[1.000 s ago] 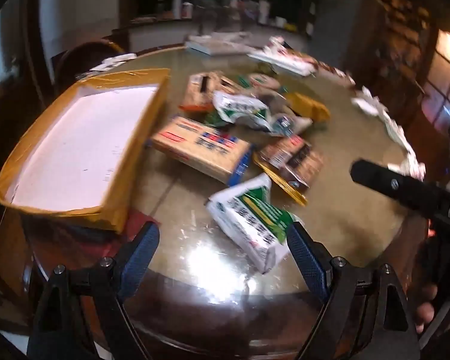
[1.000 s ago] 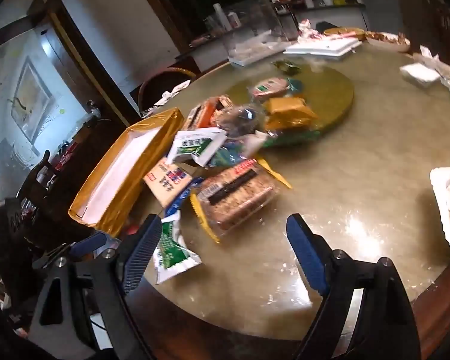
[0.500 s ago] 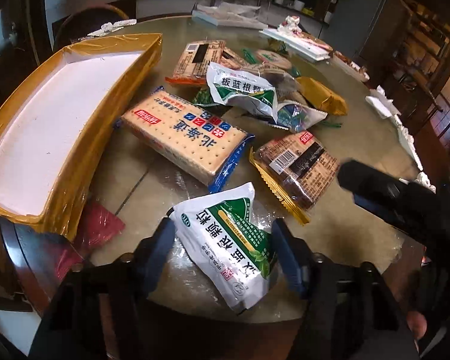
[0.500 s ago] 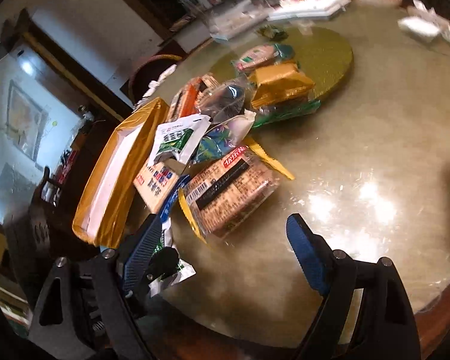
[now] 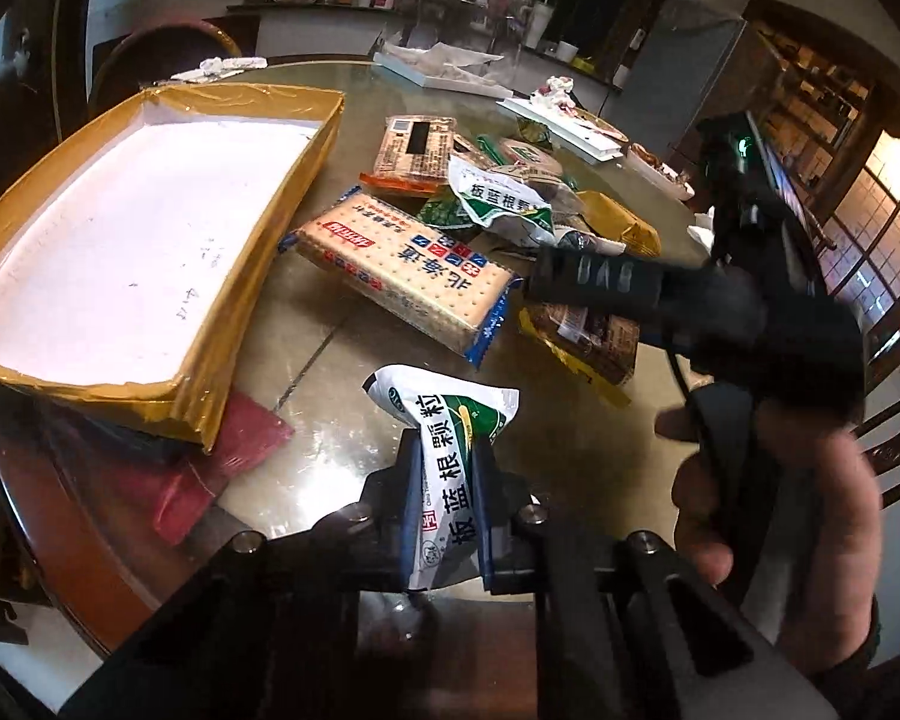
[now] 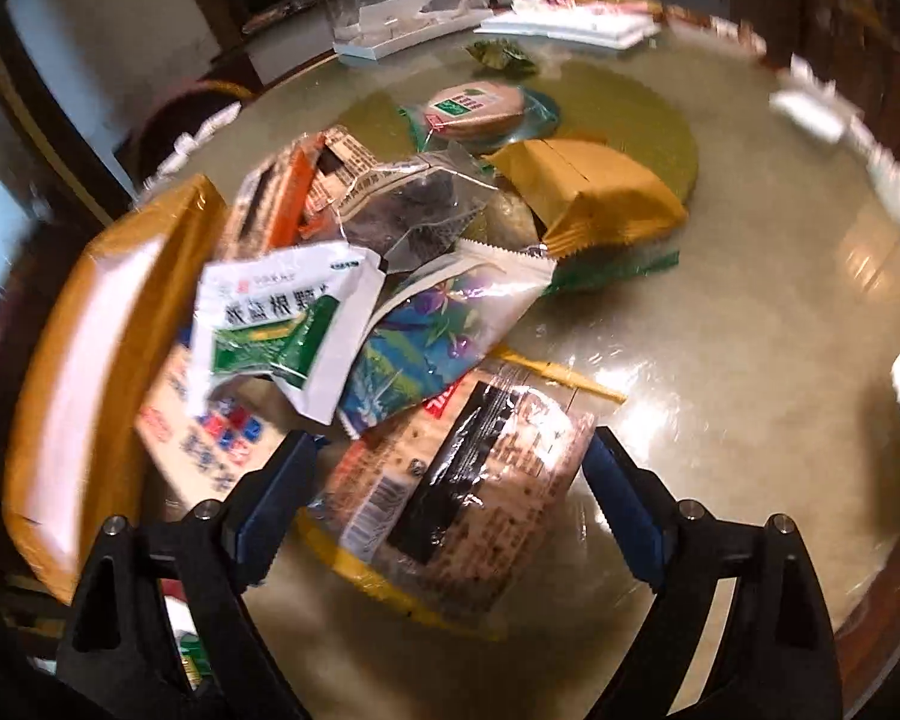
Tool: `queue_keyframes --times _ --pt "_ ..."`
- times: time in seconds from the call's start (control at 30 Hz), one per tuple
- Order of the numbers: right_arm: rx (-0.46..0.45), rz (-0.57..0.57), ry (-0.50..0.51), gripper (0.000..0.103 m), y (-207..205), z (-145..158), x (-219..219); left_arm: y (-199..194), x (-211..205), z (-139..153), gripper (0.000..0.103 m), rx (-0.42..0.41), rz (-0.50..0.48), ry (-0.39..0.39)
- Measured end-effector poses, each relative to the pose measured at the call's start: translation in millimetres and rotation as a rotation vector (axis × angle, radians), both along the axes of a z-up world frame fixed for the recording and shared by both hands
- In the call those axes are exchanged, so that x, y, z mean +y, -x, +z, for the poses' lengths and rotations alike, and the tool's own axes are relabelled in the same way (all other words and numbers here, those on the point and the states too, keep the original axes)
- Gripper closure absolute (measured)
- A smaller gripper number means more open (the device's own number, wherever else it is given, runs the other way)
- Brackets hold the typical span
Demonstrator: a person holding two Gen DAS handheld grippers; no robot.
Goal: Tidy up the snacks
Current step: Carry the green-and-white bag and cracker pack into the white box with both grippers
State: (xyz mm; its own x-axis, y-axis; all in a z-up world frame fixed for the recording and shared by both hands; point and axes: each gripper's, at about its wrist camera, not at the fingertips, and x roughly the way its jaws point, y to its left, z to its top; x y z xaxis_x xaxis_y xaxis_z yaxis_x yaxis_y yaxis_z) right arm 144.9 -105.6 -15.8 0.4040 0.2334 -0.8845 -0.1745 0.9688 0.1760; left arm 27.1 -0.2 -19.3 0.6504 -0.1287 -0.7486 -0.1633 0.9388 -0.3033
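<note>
Snack pile (image 6: 414,276), cracker pack (image 5: 402,276) beside tray (image 5: 258,228)

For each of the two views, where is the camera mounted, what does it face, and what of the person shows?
Left wrist: behind the left gripper, shut on a white-green sachet; faces the yellow tray; right hand visible.
Right wrist: behind the open right gripper, over a brown snack pack; no hand visible.
Shared: tray, cracker pack, round table.

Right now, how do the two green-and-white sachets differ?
The near sachet is pinched upright between the left gripper fingers; the far sachet lies loose on the snack pile. The near one is squeezed narrow, the far one spread and crumpled. Both carry the same green-and-white print.
</note>
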Motion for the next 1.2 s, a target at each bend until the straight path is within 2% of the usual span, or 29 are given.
queue_keyframes --times 0.07,0.13,0.27,0.4,0.43,0.47,0.53,0.57,0.63,0.67,0.7,0.73,0.93,1.07,1.2 --pt "-0.031 0.042 0.045 0.019 6 -4 1 1 6 0 0.091 -0.014 -0.004 0.017" --pt "-0.059 0.085 0.103 0.033 16 -8 -7 2 9 -1 0.091 -0.025 -0.011 0.024" --pt "-0.076 0.122 0.143 0.033 50 -7 -23 1 11 0 0.091 -0.026 -0.026 0.052" --pt "-0.106 0.143 0.113 0.034 66 -7 -37 1 8 0 0.091 -0.022 -0.052 0.064" --pt "-0.104 0.137 0.041 0.034 71 -5 -48 1 9 1 0.091 -0.018 -0.062 0.075" --pt "-0.104 0.137 0.041 0.034 71 -5 -48 1 9 1 0.091 -0.02 -0.08 0.1" --pt "-0.084 0.134 -0.103 0.034 83 -3 -61 3 11 1 0.091 -0.04 -0.131 0.189" --pt "-0.072 0.13 -0.172 0.034 87 -2 -66 4 9 1 0.091 -0.048 -0.143 0.208" --pt "-0.059 0.123 -0.322 0.034 88 1 -80 4 8 2 0.091 -0.053 -0.151 0.221" --pt "-0.094 0.112 -0.368 0.034 90 9 -83 5 9 4 0.091 -0.059 -0.154 0.231" --pt "-0.094 0.112 -0.368 0.034 90 9 -83 6 9 8 0.091 -0.066 -0.15 0.234" --pt "-0.147 0.124 -0.381 0.034 96 20 -78 8 11 12 0.091 -0.075 -0.143 0.229" --pt "-0.212 0.229 -0.445 0.034 101 45 -50 21 52 38 0.091 -0.144 -0.016 0.178" --pt "-0.188 0.323 -0.481 0.034 97 48 -13 28 99 45 0.091 -0.17 0.108 0.14" --pt "-0.149 0.451 -0.451 0.034 84 44 56 31 151 34 0.091 -0.153 0.23 0.13"
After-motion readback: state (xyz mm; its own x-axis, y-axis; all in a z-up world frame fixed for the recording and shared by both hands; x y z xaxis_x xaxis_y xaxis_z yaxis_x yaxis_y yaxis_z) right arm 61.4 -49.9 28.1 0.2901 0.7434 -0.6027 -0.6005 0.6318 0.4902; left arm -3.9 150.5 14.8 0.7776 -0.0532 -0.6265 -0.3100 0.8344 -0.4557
